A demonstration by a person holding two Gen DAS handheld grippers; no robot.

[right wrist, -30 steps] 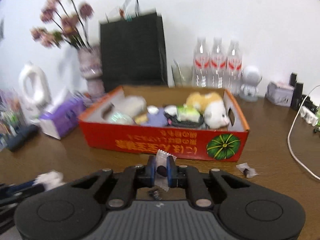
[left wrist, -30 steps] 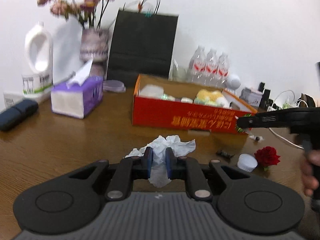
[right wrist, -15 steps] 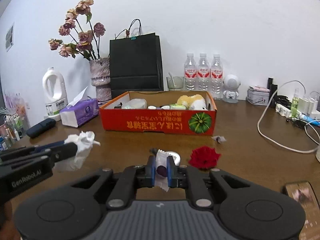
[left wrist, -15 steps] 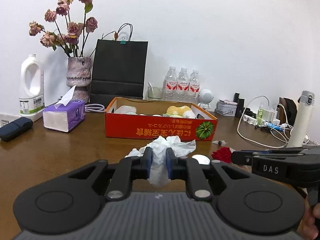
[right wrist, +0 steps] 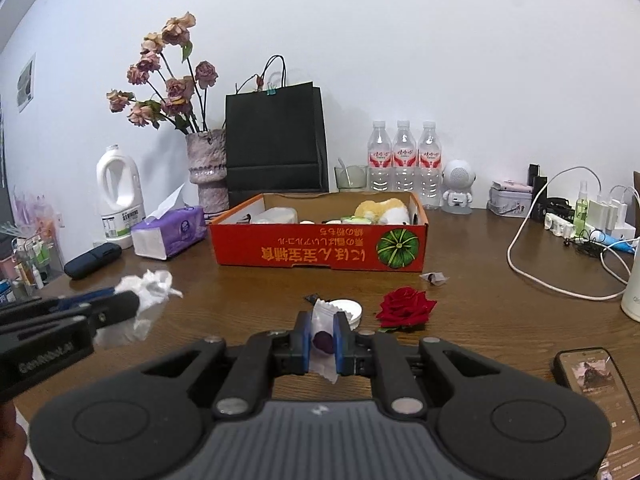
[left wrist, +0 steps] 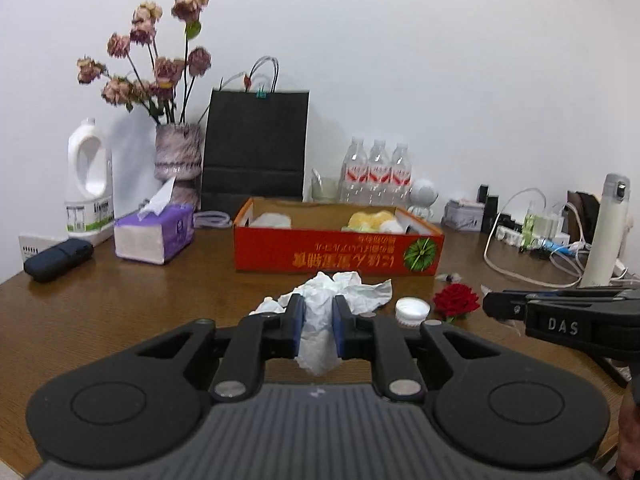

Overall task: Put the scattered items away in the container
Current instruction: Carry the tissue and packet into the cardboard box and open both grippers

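The left gripper, a black moulded-plastic unit with blue pads, has its jaws clamped on a crumpled white paper tissue; the soft, creased sheet bulges above the pads and hangs below them. The right gripper, of the same construction, has its jaws clamped on a small clear-film sweet wrapper with a dark purple centre, whose crimped top edge projects above the pads.

Just beyond the right gripper, on the brown wood-grain bench, lie a shallow round white plastic lid and, just right of it, a red fabric rose head with layered petals. A small dark scrap lies just left of the lid. Farther right, near the container, sits a small crinkled clear wrapper.

At mid-distance stands the container, a low rectangular orange cardboard box printed with a green pumpkin. It is open-topped and holds a yellow-and-white plush toy and pale wrapped items.

To the left of the box are a purple soft-pack tissue box, a dark blue oblong case and a white handled plastic jug. Behind the box, against the wall, stand a mottled ceramic vase of dried pink roses, a matte black paper bag and three clear water bottles with red labels. A white cable loops across the far right of the bench.
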